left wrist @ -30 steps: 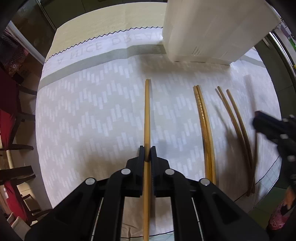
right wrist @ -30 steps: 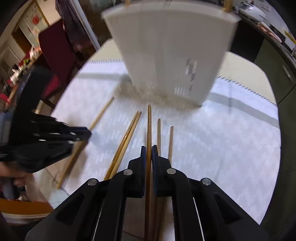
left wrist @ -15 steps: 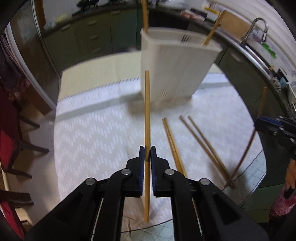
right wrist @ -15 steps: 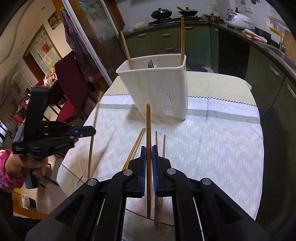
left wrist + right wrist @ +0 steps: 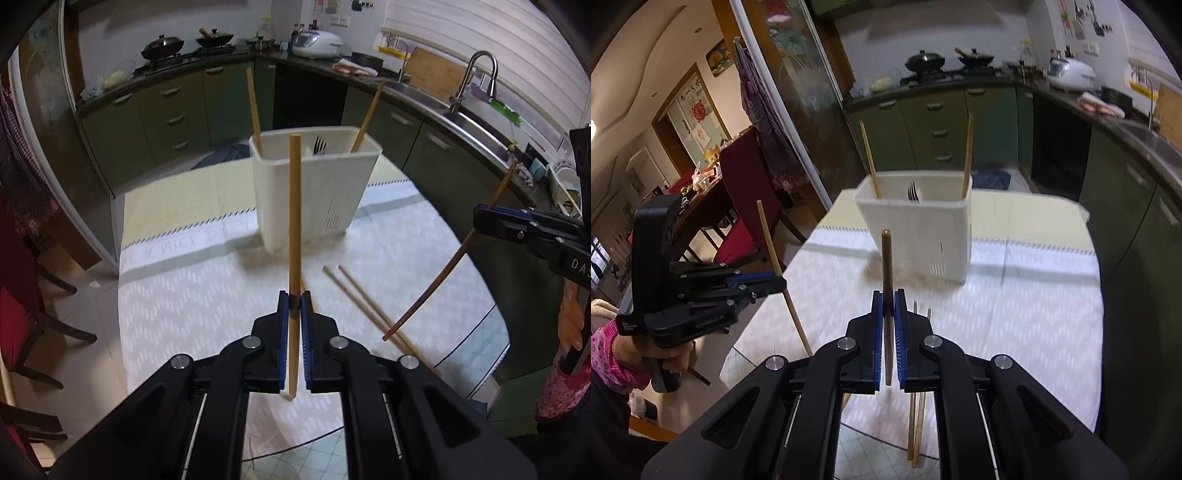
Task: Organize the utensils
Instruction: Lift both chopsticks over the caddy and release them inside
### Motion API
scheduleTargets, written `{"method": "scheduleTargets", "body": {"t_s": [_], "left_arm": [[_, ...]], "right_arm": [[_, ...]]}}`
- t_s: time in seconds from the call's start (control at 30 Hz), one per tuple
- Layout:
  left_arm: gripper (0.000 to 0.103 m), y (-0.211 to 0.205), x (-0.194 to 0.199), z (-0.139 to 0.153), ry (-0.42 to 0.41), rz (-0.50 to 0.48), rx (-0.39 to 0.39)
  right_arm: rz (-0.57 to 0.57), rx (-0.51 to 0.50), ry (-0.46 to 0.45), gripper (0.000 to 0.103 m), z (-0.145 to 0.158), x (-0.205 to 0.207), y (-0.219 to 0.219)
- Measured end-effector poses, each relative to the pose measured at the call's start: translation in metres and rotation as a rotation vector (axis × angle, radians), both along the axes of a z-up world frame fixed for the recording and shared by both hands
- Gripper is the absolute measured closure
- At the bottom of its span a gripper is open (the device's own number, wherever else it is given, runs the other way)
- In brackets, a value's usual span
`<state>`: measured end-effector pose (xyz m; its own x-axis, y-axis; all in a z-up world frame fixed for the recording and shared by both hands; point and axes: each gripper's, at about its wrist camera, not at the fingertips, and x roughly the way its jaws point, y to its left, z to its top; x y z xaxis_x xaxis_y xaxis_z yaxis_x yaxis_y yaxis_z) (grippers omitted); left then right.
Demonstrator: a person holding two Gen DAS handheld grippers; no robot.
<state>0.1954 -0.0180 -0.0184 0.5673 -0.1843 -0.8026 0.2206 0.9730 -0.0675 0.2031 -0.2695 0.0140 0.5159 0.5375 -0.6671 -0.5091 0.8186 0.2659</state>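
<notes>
Left wrist view: the left gripper [image 5: 294, 299] clamps a pale chopstick [image 5: 294, 206] whose upright shaft hides part of the white utensil holder [image 5: 314, 192] standing on the tablecloth [image 5: 184, 295]. The right gripper [image 5: 887, 295] pinches a darker chopstick [image 5: 887, 266], blurred. Two loose chopsticks [image 5: 364, 302] lie near; a third pair seems hidden behind the fingers [image 5: 283, 332].

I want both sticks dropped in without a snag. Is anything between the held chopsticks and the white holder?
Nothing visible. The left tool and right tool each grip a chopstick above the table, with open air to the white holder.
</notes>
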Motion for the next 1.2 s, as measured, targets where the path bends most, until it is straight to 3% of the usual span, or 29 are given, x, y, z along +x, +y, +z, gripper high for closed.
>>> {"method": "scheduleTargets", "body": {"t_s": [0.13, 0.3, 0.5, 0.7, 0.83, 0.97, 1.2], "left_arm": [[0.097, -0.005, 0.004, 0.021, -0.039, -0.017, -0.01], [0.097, -0.013, 0.016, 0.067, -0.087, -0.032, -0.058], [0.097, -0.025, 0.035, 0.134, -0.224, -0.03, -0.064], [0.097, -0.034, 0.062, 0.174, -0.324, -0.004, -0.066], [0.097, -0.036, 0.086, 0.175, -0.378, 0.017, -0.051], [0.097, -0.035, 0.112, 0.157, -0.394, 0.028, -0.038], [0.097, -0.033, 0.143, 0.102, -0.318, 0.039, -0.025]], "right_arm": [[-0.001, -0.012, -0.047, 0.096, 0.027, 0.0, 0.002], [-0.009, -0.009, -0.097, 0.096, 0.064, 0.008, 0.0], [-0.048, 0.023, -0.172, 0.096, 0.114, 0.02, -0.007], [-0.1, 0.056, -0.253, 0.096, 0.154, 0.041, -0.009], [-0.137, 0.074, -0.276, 0.096, 0.163, 0.067, -0.007], [-0.162, 0.062, -0.269, 0.096, 0.158, 0.095, 0.002], [-0.18, 0.019, -0.247, 0.096, 0.115, 0.13, 0.017]]}}
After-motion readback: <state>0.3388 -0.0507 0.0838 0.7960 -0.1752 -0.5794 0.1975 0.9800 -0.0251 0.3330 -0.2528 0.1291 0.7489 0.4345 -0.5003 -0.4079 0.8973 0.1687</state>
